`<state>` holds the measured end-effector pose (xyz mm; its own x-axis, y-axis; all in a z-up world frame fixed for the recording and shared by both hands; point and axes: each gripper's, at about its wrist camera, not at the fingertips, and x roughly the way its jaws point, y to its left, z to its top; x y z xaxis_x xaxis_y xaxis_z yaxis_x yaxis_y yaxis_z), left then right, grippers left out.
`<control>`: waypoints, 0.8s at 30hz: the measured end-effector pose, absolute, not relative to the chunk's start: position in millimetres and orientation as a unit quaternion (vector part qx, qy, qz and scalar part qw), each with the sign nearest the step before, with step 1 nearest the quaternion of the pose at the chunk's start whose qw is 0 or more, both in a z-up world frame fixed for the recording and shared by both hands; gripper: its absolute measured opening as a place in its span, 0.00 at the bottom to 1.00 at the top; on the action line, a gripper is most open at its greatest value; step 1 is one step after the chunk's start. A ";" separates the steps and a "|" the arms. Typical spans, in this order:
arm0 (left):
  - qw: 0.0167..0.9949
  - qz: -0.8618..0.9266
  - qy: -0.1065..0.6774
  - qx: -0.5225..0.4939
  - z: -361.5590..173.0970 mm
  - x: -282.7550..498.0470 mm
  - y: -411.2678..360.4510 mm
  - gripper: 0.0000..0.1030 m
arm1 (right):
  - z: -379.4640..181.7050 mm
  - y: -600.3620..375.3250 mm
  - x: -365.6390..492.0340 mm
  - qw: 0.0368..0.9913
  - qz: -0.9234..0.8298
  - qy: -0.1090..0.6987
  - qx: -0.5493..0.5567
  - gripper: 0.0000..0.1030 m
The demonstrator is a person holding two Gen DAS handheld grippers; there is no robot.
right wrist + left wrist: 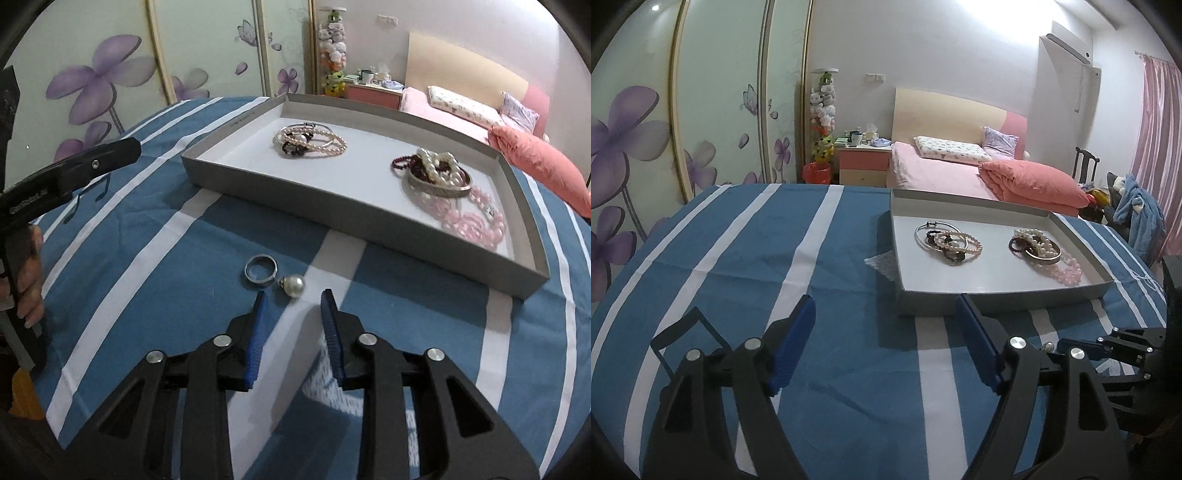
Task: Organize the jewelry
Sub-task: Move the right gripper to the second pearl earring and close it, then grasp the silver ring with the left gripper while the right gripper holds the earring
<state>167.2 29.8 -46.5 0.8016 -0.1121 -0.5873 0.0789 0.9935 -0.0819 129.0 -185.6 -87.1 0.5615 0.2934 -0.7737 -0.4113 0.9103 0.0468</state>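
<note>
Sitting on the blue cloth with white stripes (155,280), the shallow grey cardboard tray with a white floor (369,225) holds two heaps of jewelry: toward its far-left part a tangle of silver bangle, pale pearl strands and dark beads (308,142), and toward its right end a broad silver bangle piled with white pearls, dark red beads and a pink bead necklace (448,184). A short line of small print runs along the tray's left inner wall, too tiny to read; pale lettering on the left gripper's (886,343) black arm is equally illegible. Outside the tray, on the cloth just before its near wall, lie a plain silver ring (260,268) and a round white pearl pendant (293,285), almost touching each other. The right gripper (293,314) hangs just short of them, its blue pads partly parted and clasping nothing — the pearl sits just ahead of the gap. The left gripper is released, spread wide over bare cloth left of the tray, nothing between its pads. The cloth is bare left of and in front of the tray — its edge drops off to the left, toward the flowered wardrobe doors (635,147)
</note>
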 end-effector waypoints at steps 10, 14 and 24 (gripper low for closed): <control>0.946 -0.063 0.317 -0.022 -50.6 166.0 19.9 0.74 | -86.1 -181.7 136.9 0.884 0.191 0.419 -0.082 0.15; 0.943 -0.081 0.321 -0.013 -50.8 163.0 7.0 0.74 | -85.9 -191.5 136.0 0.888 0.170 0.420 -0.077 0.15; 0.922 -0.158 0.351 0.028 -59.5 158.3 -47.8 0.74 | -85.7 -261.3 144.8 0.904 0.027 0.427 -0.015 0.14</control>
<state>158.3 -47.8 -59.5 0.7028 -0.2724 -0.6572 0.3116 0.9483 -0.0599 144.8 -261.3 -85.7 0.6343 0.0353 -0.7723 -0.0611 0.9981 -0.0046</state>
